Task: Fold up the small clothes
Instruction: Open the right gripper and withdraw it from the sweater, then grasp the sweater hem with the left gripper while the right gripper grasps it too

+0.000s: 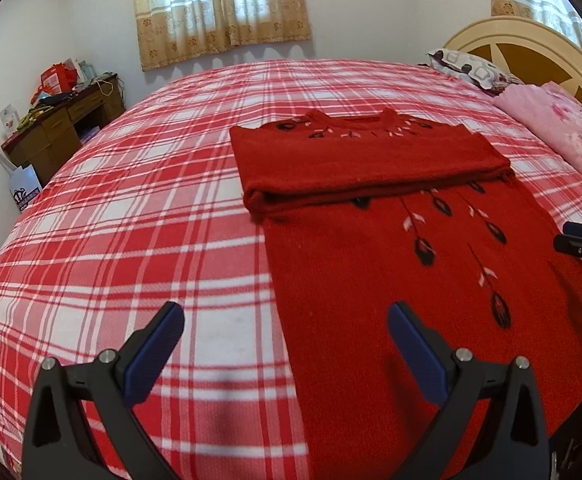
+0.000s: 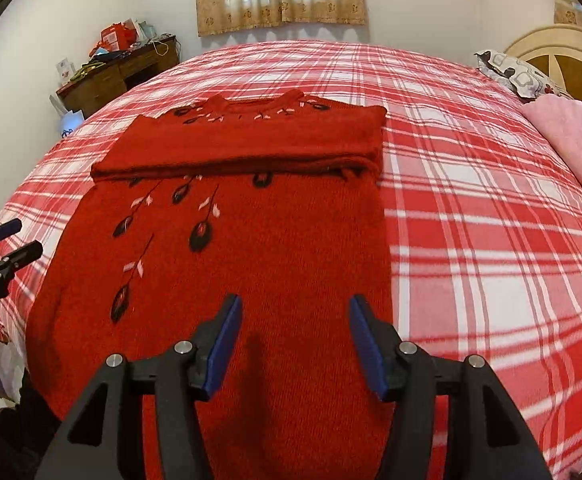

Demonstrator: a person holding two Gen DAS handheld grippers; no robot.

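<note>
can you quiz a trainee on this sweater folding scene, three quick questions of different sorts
1. True or false: the red sweater lies on a plaid bedspread.
2. Which part of the sweater is already folded across it? A the sleeves, over the chest B the hem, over the collar C nothing
3. Fill in: both the left tool and the right tool hover with jaws ____, holding nothing.

Key: 1 true; 2 A; 3 open

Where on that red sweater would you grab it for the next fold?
Probably the red sweater at its near bottom hem, one corner per gripper, coming from the near edge of the bed. The sleeves are already folded across the chest, so the long flat body remains to lift towards the collar.
</note>
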